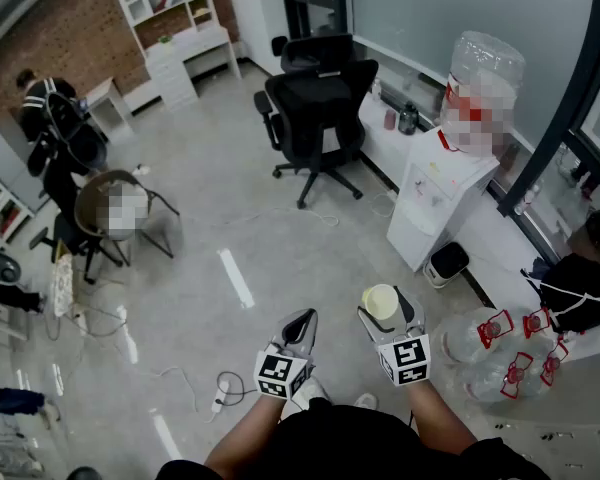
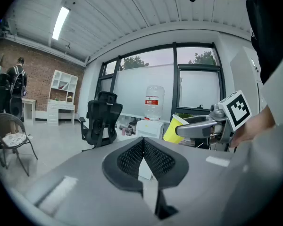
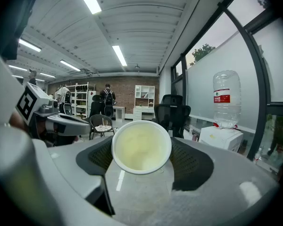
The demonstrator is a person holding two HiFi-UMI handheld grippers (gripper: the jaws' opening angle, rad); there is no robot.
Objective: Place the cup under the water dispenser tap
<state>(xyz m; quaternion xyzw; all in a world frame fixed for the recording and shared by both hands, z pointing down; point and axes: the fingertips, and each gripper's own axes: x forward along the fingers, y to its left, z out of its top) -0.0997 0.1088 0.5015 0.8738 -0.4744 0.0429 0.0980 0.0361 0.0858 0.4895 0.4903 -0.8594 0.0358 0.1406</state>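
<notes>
A yellow paper cup (image 1: 380, 302) with a pale inside sits between the jaws of my right gripper (image 1: 387, 313), which is shut on it; its open mouth (image 3: 141, 146) faces the right gripper view's camera. The white water dispenser (image 1: 436, 190) with a clear bottle (image 1: 483, 78) on top stands ahead and to the right, well away from the cup. It also shows in the distance as a dispenser (image 3: 223, 136) at the right. My left gripper (image 1: 301, 324) is shut with nothing in it, level beside the right one. The cup (image 2: 173, 128) appears at its right.
A black office chair (image 1: 315, 108) stands left of the dispenser. A small black bin (image 1: 447, 261) sits at the dispenser's foot. Several water bottles (image 1: 500, 348) lie on the floor at right. A folding chair (image 1: 115, 208), cables (image 1: 180, 378) and a person (image 1: 45, 103) are at left.
</notes>
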